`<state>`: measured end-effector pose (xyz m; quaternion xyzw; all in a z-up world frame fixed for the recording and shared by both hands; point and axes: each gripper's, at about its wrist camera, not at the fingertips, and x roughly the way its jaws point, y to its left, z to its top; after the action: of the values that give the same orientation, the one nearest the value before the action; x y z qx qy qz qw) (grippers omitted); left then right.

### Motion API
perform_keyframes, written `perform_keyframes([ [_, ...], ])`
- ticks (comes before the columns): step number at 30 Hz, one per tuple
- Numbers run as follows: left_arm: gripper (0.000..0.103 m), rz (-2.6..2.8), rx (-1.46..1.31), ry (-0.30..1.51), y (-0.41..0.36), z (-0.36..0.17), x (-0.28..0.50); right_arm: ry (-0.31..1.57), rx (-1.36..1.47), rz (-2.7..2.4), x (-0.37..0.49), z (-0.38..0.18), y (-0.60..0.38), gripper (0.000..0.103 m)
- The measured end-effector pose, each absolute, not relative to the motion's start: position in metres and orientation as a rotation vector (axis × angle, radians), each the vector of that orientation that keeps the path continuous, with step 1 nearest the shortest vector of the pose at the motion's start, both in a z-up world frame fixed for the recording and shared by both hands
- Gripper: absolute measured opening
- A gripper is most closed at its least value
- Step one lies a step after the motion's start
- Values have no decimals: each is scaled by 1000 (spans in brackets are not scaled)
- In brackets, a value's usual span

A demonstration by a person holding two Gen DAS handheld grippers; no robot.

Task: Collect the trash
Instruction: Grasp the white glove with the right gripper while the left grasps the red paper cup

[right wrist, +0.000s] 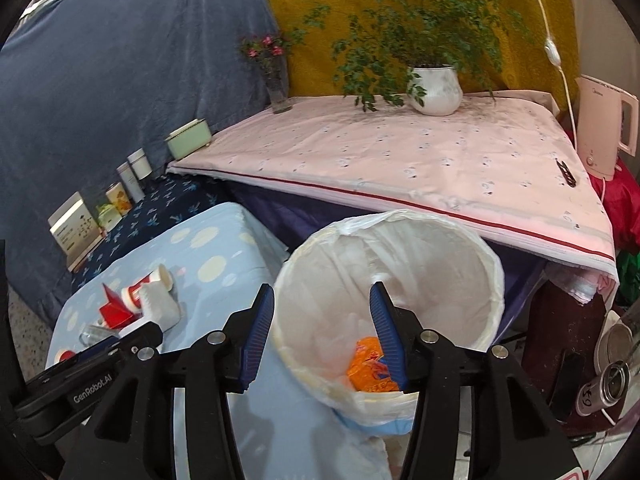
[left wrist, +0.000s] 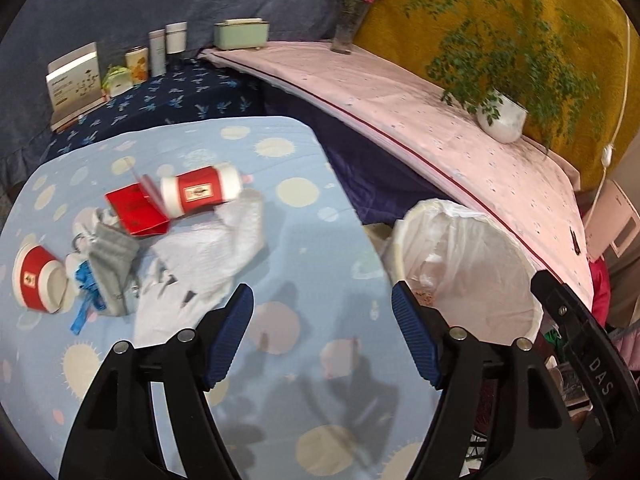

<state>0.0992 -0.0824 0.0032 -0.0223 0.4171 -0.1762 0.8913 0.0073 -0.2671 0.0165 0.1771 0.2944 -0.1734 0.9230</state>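
Observation:
Trash lies on the light blue spotted tablecloth [left wrist: 304, 240]: a red and white paper cup [left wrist: 200, 194] on its side, a red box [left wrist: 136, 210], a second red cup [left wrist: 38, 284], crumpled white paper [left wrist: 224, 248], a grey pouch [left wrist: 112, 260] and a blue ribbon [left wrist: 86, 296]. A white-lined bin [right wrist: 400, 280] stands at the table's right edge [left wrist: 468, 264], with an orange wrapper [right wrist: 370, 364] inside. My left gripper [left wrist: 322, 312] is open and empty above the cloth, right of the trash. My right gripper [right wrist: 322, 320] is open and empty over the bin's near rim.
A pink-covered table [right wrist: 400, 160] behind holds a potted plant [right wrist: 434, 88] and a flower vase [right wrist: 276, 80]. Boxes and cans [left wrist: 120, 68] line the dark blue shelf. A pink kettle [right wrist: 604, 120] and metal cans [right wrist: 608, 380] stand at the right.

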Motion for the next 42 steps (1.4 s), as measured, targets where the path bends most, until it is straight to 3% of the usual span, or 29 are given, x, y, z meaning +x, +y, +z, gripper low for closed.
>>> perform_keyframes([
  [18, 69, -172, -94, 847, 16, -2, 103, 651, 283, -223, 29, 16, -184, 59],
  [28, 78, -65, -113, 857, 72, -17, 104, 712, 234, -134, 44, 0, -131, 59],
  [32, 88, -19, -112, 858, 94, -22, 105, 737, 225, -100, 50, -7, -112, 61],
  [42, 93, 48, -77, 853, 151, -36, 113, 808, 211, -35, 70, -29, -72, 66],
])
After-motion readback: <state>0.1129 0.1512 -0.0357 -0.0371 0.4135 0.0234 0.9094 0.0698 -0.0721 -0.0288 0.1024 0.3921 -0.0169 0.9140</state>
